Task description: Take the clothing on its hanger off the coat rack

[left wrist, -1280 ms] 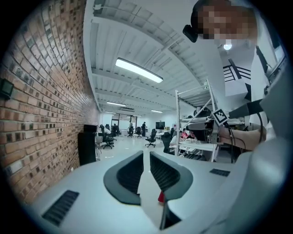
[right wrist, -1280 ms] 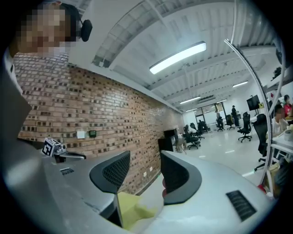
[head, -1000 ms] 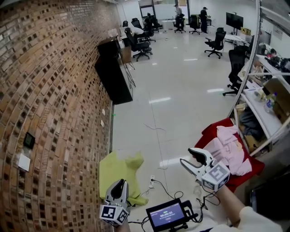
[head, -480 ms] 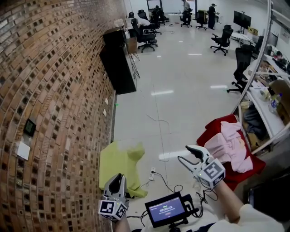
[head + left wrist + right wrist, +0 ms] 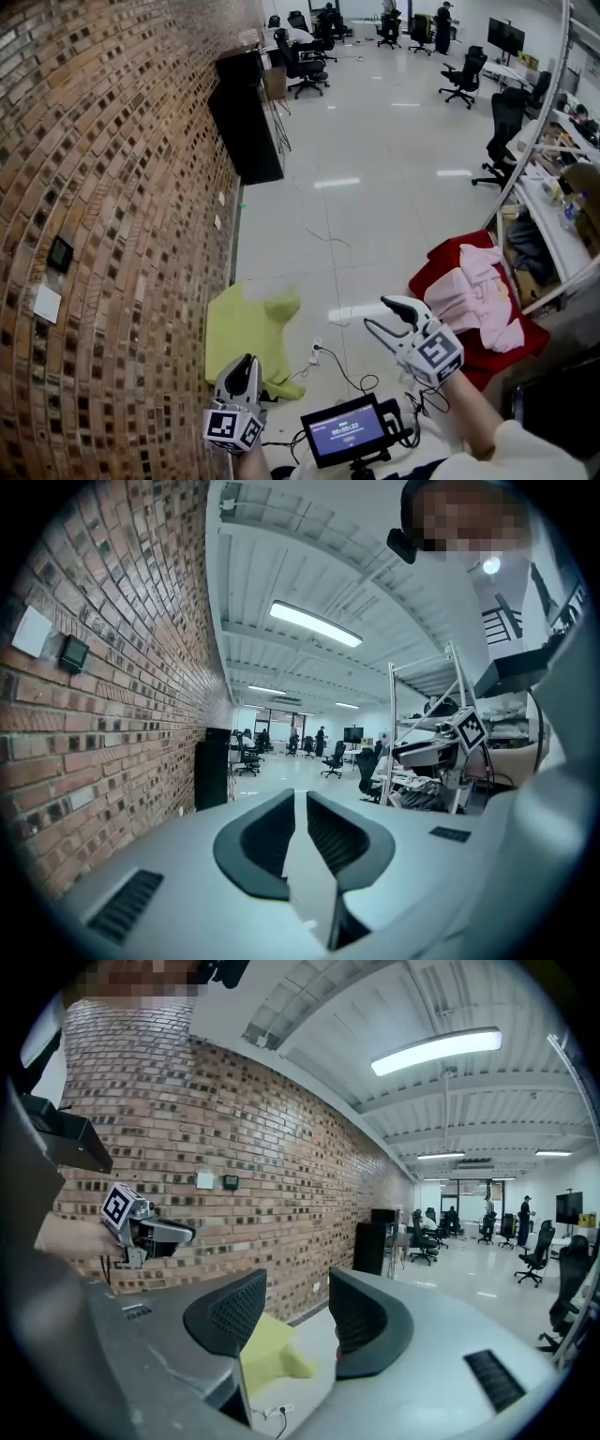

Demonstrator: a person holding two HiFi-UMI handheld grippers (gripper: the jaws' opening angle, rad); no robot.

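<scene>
A yellow-green garment (image 5: 246,328) lies crumpled on the floor at the foot of the brick wall; it also shows between the right jaws' view as the garment (image 5: 267,1354) below. Pink clothing (image 5: 473,295) lies on a red cloth (image 5: 448,267) at the right, beside a slanted metal pole (image 5: 530,131). No hanger shows. My left gripper (image 5: 241,367) is low at the left, shut and empty, its jaws (image 5: 300,794) almost touching. My right gripper (image 5: 382,315) is open with nothing between its fingers (image 5: 297,1283), held in the air left of the pink clothing.
A small screen (image 5: 345,431) with cables sits at the bottom middle, and a power strip (image 5: 314,354) lies on the floor. A black cabinet (image 5: 246,112) stands against the brick wall (image 5: 112,187). Office chairs (image 5: 464,70) and desks fill the far room.
Both grippers stay nearly where they were; the right one has drifted slightly left and up in the picture. The head view has shifted a little.
</scene>
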